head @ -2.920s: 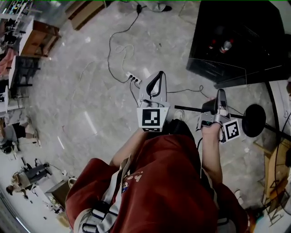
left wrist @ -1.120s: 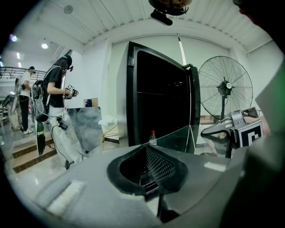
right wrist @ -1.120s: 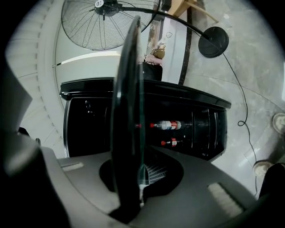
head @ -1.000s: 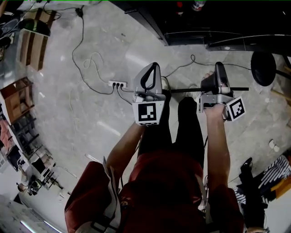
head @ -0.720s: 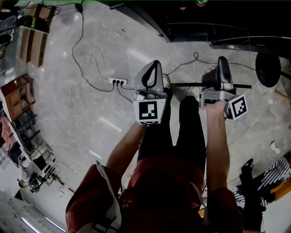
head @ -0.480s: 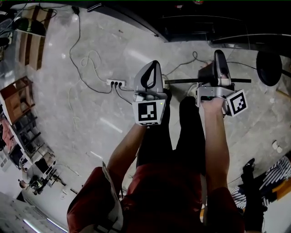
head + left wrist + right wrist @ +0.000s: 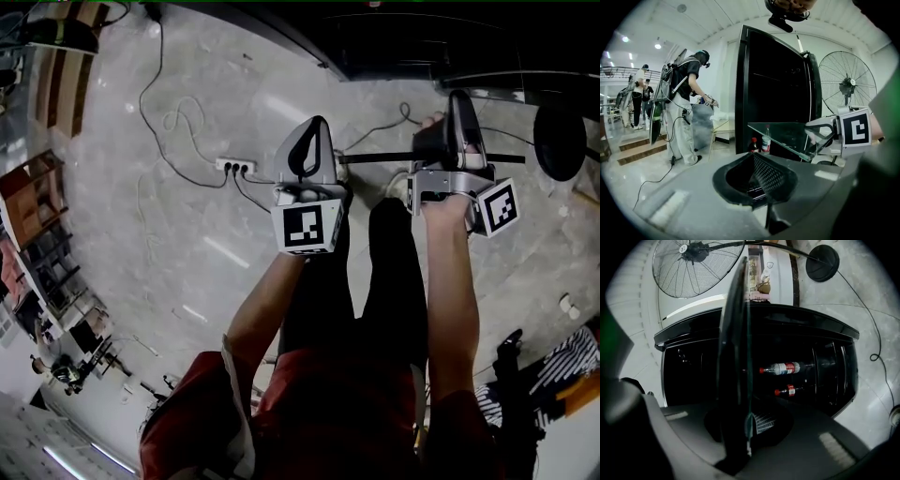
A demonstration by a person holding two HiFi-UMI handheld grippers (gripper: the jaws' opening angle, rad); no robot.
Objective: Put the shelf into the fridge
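Note:
My right gripper (image 7: 458,101) is shut on a clear glass shelf (image 7: 412,157), whose dark front edge runs across the floor view between both hands. In the right gripper view the shelf (image 7: 736,357) stands edge-on between the jaws of the right gripper (image 7: 743,427). Behind it is the open black fridge (image 7: 825,376), with two bottles (image 7: 785,367) inside. The left gripper (image 7: 317,124) sits to the left of the shelf, shut and empty. In the left gripper view I see the shelf (image 7: 787,136) held level by the right gripper (image 7: 820,138) in front of the fridge (image 7: 773,89).
A white power strip (image 7: 236,167) with trailing cables lies on the marble floor to the left. A pedestal fan's round base (image 7: 561,141) stands right of the fridge (image 7: 422,37), its cage (image 7: 846,84) showing in the left gripper view. Another person (image 7: 686,108) stands further left.
Since the earliest frame the fridge has come much nearer, now along the top edge of the head view. Over the last second both grippers shifted only slightly, the right one still holding the shelf.

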